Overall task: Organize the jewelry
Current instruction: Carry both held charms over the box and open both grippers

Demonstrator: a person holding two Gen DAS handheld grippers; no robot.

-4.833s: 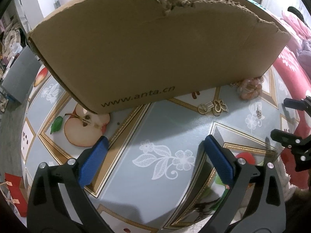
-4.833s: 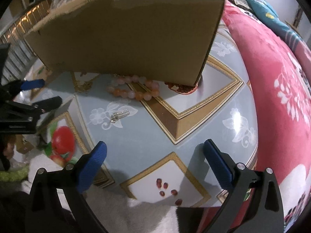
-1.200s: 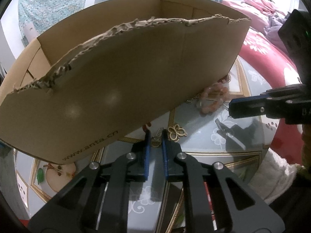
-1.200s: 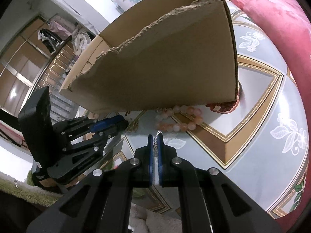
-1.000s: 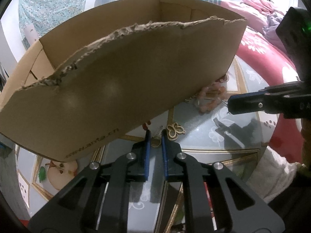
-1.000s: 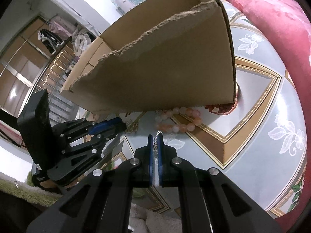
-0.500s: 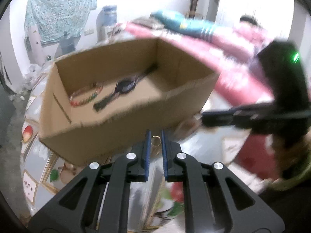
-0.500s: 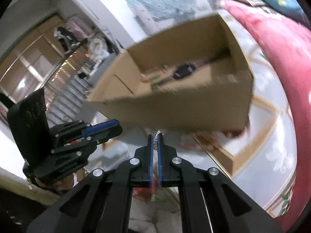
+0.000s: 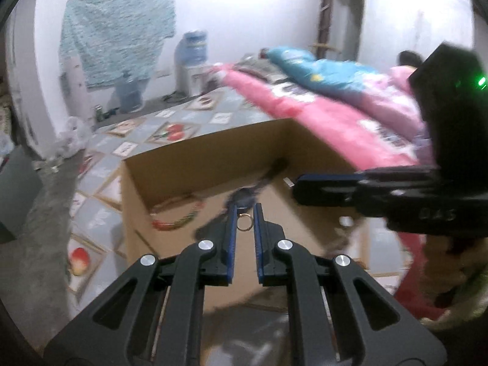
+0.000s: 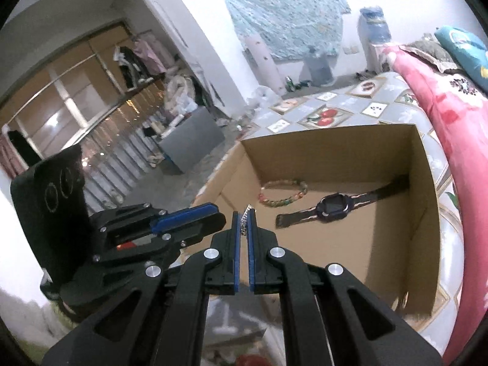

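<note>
A gold ring [image 9: 244, 223] sat clamped in the left gripper [image 9: 244, 213] jaws, a small silver piece [image 10: 244, 217] in the right gripper [image 10: 243, 213] jaws, both over the cardboard box's [image 10: 427, 213] near edge. Inside already lay a beaded bracelet [image 10: 282, 196] and a watch [image 10: 334, 206]; both carried pieces remained undropped.

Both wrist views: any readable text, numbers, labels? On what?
"045" or "Q45", blurred: side of the right gripper, left wrist view.
Two circles, maybe "00": block behind the left gripper, right wrist view.
White print on the pink blanket: too blurred to read.
Cardboard box: no print showing.
</note>
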